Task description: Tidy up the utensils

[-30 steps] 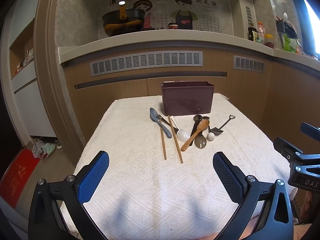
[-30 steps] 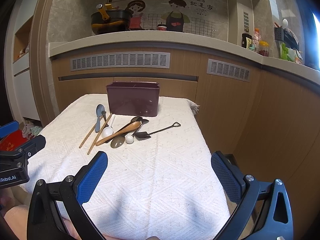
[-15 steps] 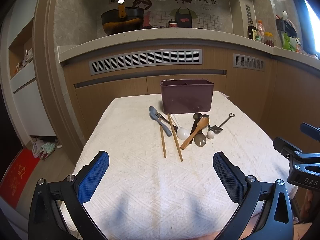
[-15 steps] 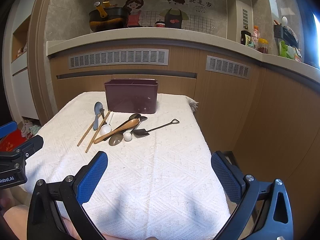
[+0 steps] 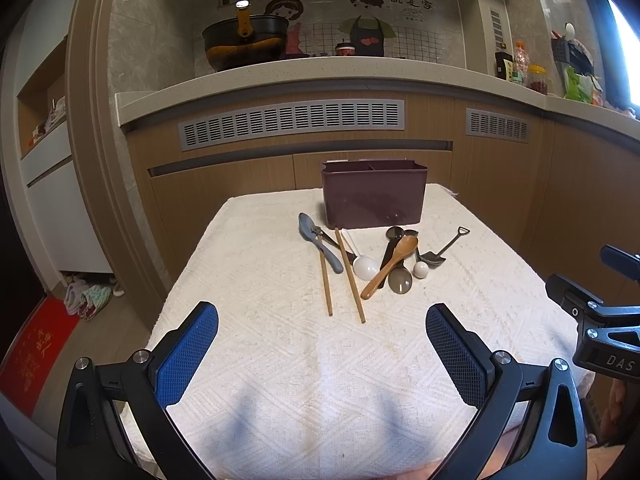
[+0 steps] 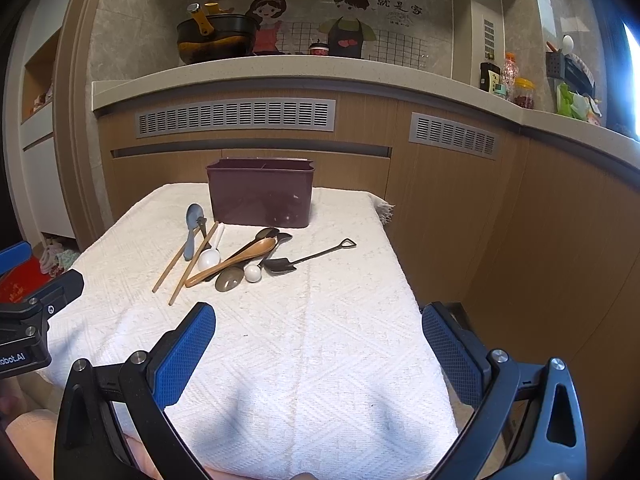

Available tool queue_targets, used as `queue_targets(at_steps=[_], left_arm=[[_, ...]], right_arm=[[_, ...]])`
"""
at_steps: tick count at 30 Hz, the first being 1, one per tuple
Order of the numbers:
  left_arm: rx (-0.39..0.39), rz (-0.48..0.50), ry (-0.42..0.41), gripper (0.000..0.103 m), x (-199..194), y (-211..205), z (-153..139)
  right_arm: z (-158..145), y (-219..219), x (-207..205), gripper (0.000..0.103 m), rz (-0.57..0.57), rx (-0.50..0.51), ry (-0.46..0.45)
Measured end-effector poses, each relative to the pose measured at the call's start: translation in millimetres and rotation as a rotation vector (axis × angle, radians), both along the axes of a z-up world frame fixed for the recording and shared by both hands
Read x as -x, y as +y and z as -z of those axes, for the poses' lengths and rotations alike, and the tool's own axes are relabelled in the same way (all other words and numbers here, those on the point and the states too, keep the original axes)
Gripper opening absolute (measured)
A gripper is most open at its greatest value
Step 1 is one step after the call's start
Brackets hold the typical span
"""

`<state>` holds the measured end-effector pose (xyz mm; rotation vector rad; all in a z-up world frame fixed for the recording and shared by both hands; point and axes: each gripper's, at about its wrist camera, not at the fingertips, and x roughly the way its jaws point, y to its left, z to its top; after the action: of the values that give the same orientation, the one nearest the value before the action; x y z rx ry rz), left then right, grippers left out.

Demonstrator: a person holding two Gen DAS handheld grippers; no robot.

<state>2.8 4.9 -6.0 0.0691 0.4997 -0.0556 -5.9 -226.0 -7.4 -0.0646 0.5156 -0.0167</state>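
A dark purple utensil holder (image 5: 374, 194) (image 6: 260, 194) stands at the far end of a table under a white cloth (image 5: 280, 360) (image 6: 320, 340). In front of it lie a blue-grey spoon (image 5: 318, 242) (image 6: 193, 226), two wooden chopsticks (image 5: 349, 274) (image 6: 186, 266), a white spoon (image 5: 362, 264) (image 6: 210, 256), a wooden spoon (image 5: 394, 264) (image 6: 240, 260), dark spoons and a small shovel-shaped spoon (image 5: 446, 246) (image 6: 310, 258). My left gripper (image 5: 322, 326) is open and empty above the near cloth. My right gripper (image 6: 318, 328) is open and empty too, well short of the utensils.
A wooden cabinet front with grey vents (image 5: 292, 120) rises behind the table, a counter with a black pot (image 5: 244, 42) above it. The floor drops away left, with a red mat (image 5: 28, 356). Cabinets close the right side (image 6: 520, 220).
Both grippers have shifted slightly; the utensils and holder sit a little lower and nearer in both views. Nothing was grasped.
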Motion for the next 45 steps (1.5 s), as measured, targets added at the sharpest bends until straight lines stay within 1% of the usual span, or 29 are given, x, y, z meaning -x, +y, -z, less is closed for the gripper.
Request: queue_targets(at_steps=[17, 22, 26, 29, 30, 32, 34, 36, 38, 40, 43, 45], left_arm=[[0.004, -0.006, 0.006, 0.103, -1, 2, -2], [0.007, -0.006, 0.019, 0.103, -6, 4, -2], [0.022, 0.009, 0.035, 0.103, -16, 6, -2], [0.036, 0.011, 0.038, 0.103, -33, 8, -5], [0.034, 0.008, 0.039, 0.103, -39, 8, -6], [0.025, 0.012, 0.038, 0.103, -52, 8, -7], [0.006, 0.029, 0.043, 0.103, -66, 8, -9], [0.002, 0.044, 0.055, 0.103, -83, 10, -10], [0.012, 0.043, 0.067, 0.103, -102, 16, -11], [0.024, 0.031, 0.082, 0.103, -124, 23, -10], [0.05, 0.016, 0.114, 0.103, -154, 34, -3], [0.077, 0.002, 0.142, 0.103, -173, 42, 4]], right_arm=[[0, -1, 0, 0.103, 0.0, 0.002, -0.001], [-1, -4, -2, 0.103, -0.003, 0.006, 0.008], [-4, -7, -12, 0.103, 0.009, 0.033, 0.004], [-6, -4, -29, 0.103, 0.035, 0.102, -0.005], [-6, -3, -35, 0.103, 0.031, 0.111, -0.006], [-5, -3, -47, 0.103, 0.016, 0.11, -0.005], [-4, -3, -62, 0.103, -0.011, 0.114, 0.025], [-4, -5, -78, 0.103, -0.023, 0.101, 0.058], [-4, -11, -97, 0.103, -0.01, 0.08, 0.072], [-2, -12, -114, 0.103, 0.003, 0.08, 0.083], [1, -16, -143, 0.103, 0.047, 0.085, 0.104], [4, -16, -162, 0.103, 0.043, 0.088, 0.124]])
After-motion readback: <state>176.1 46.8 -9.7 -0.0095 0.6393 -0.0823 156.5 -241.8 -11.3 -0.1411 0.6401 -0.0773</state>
